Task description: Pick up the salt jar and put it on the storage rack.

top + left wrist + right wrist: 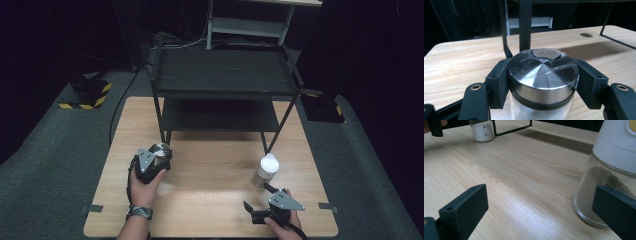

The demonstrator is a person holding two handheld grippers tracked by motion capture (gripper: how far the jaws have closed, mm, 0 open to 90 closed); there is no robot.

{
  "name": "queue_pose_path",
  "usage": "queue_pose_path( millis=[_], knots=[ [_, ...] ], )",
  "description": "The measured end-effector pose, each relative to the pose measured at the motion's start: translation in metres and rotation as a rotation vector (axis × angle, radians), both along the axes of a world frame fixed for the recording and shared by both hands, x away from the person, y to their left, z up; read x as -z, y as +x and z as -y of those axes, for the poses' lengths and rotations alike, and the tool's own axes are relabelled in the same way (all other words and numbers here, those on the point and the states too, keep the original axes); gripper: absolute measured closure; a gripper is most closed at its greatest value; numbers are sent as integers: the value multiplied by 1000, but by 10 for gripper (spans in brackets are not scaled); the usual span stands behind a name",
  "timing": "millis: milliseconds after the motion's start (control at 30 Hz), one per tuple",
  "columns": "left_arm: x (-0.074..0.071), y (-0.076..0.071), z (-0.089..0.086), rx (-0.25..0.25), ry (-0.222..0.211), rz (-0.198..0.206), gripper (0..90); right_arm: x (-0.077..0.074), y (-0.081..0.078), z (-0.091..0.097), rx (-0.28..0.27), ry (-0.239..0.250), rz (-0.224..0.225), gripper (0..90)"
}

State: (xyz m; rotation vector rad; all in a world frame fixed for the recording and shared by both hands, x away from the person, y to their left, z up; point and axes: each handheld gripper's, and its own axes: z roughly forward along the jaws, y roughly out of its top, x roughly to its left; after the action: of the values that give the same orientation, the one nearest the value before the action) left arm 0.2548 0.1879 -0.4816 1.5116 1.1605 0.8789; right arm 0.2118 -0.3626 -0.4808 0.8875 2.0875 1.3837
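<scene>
Looking down from the high view, you hold the left gripper (159, 161) near the front left leg of the black shelf rack (222, 75), and it is closed on the jar with the metal lid (161, 149). Your right gripper (259, 196) is near the front edge of the wooden table (210, 200), with its jaws spread wide. The jar with the white lid (266, 170) stands upright just beyond it.

From the left gripper view, both black jaws press on the sides of the jar with the metal lid (543, 77), just under the lid. The rack leg (525, 25) rises close behind it.

From the right gripper view, the jaws are far apart and hold nothing. The jar with the white lid (609, 177), holding brown powder, stands partly behind the right-hand jaw; you cannot tell if they touch. The jar with the metal lid (482, 131) is far off.
</scene>
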Motion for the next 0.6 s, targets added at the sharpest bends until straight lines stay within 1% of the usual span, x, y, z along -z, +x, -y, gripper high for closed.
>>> queue_pose_path(
  millis=[67, 167, 200, 333, 433, 467, 600],
  knots=[
    [-1, -5, -1, 4, -17, 20, 349, 0, 0, 0, 0, 0, 0, 4],
    [-3, -7, -1, 12, -20, 24, 349, 0, 0, 0, 1, 2, 0, 4],
    [-5, -9, 0, 18, -10, 27, 349, 0, 0, 0, 3, 1, 0, 4],
    [-8, -13, 1, 21, -12, 27, 349, 0, -1, 0, 4, 2, 2, 4],
    [-12, -17, 3, 25, -6, 32, 349, 0, -1, 0, 5, 3, 2, 4],
    [-15, -20, 5, 30, 6, 35, 349, 0, 0, 0, 4, 3, 1, 4],
    [-18, -23, 7, 43, 12, 44, 349, 0, -1, -1, 7, 0, 3, 4]
  ],
)
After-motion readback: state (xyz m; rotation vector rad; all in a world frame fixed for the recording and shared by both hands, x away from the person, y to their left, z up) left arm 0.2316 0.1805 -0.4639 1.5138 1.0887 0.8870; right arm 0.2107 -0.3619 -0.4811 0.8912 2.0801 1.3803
